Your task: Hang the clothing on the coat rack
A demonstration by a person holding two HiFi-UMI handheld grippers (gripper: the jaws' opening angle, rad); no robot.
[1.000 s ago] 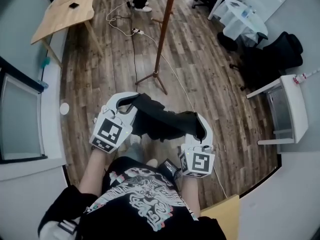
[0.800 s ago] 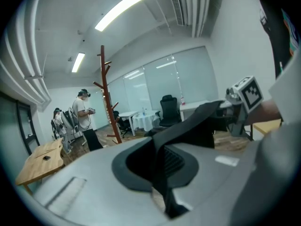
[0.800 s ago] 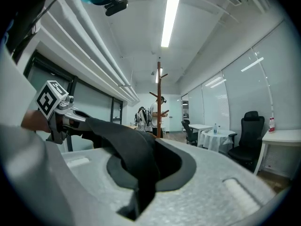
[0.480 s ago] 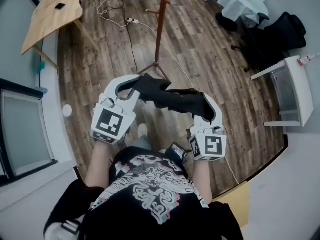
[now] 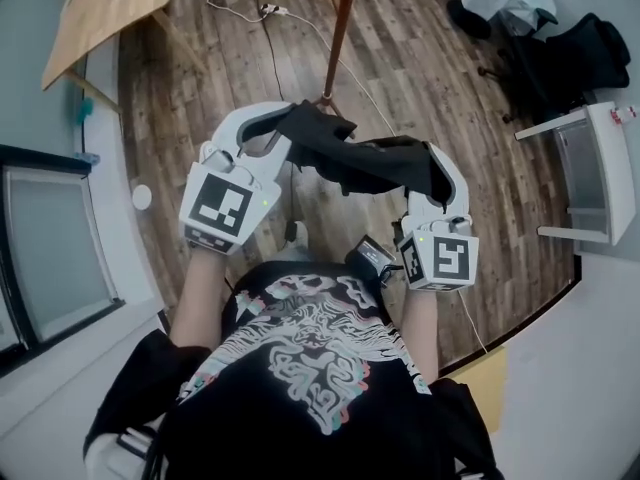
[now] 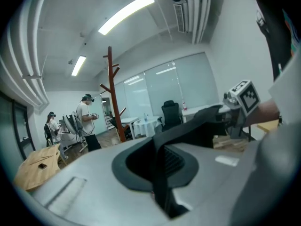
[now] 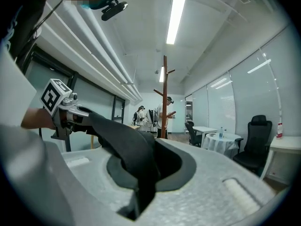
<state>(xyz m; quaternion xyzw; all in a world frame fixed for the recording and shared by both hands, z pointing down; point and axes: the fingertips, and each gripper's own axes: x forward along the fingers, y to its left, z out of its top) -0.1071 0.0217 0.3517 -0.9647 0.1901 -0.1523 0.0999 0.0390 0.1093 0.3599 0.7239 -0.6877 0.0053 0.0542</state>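
Black garment (image 5: 365,163) looks light and limp; sags mid-frame between my left gripper (image 5: 283,126) and right gripper (image 5: 432,171), both clamped on its edges.

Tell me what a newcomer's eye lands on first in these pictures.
A black garment hangs stretched across the middle of the head view, pinched at one end by the left gripper and at the other by the right gripper. Just beyond it, the brown coat rack stands on the wood floor, its upper pegs bare in the right gripper view.
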